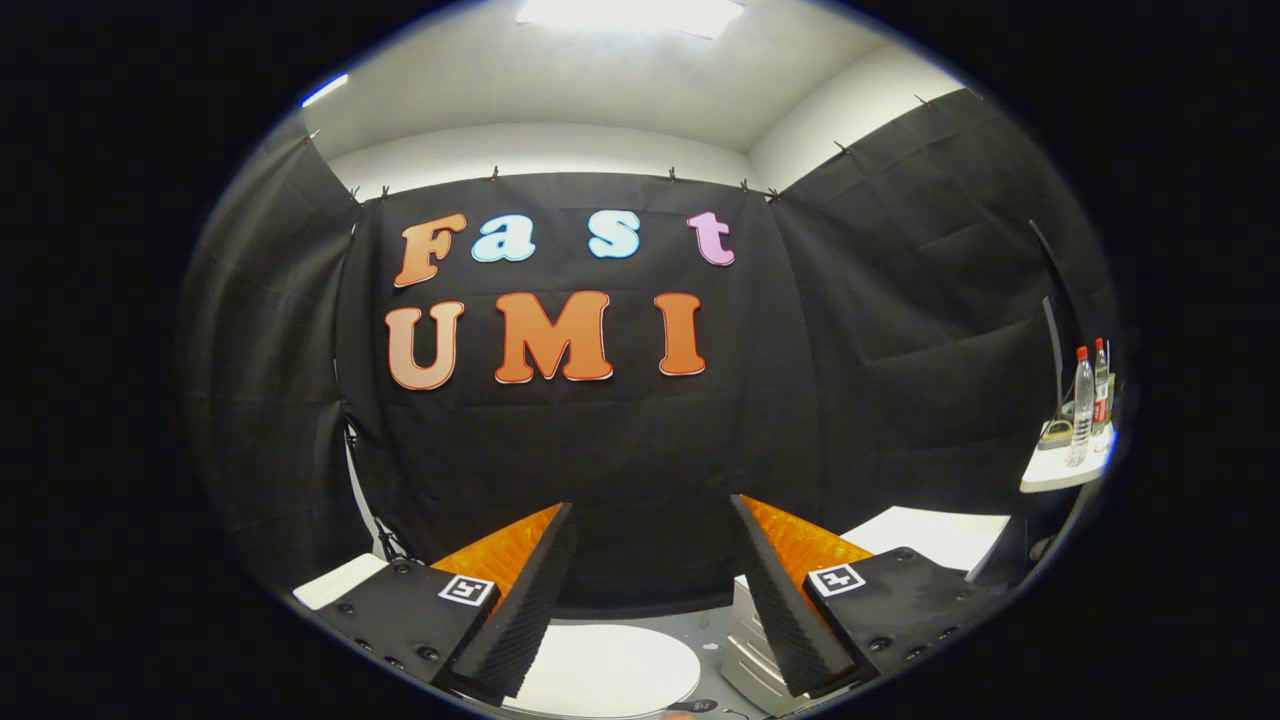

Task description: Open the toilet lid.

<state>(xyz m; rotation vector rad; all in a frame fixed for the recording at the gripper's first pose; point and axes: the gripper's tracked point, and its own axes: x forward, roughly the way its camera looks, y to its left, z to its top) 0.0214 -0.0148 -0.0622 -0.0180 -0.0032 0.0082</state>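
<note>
Claw [650, 520] spread wide, 2 fingers [520, 600] apart, gripping nothing, raised before the booth's black cloth wall [620, 440]. Closed white toilet lid [610, 668] low between the fingers, just beneath them. White cistern [745, 655] beside the lid. 2 bottles [1088, 405] upright on a white worktop [1060, 472], far off.

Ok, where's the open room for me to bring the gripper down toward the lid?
The gripper is open, nothing between its fingers. The white toilet lid lies bare below them, flat. To its right it is crowded: a white stepped unit and a white surface. The far-right shelf holds bottles.
</note>
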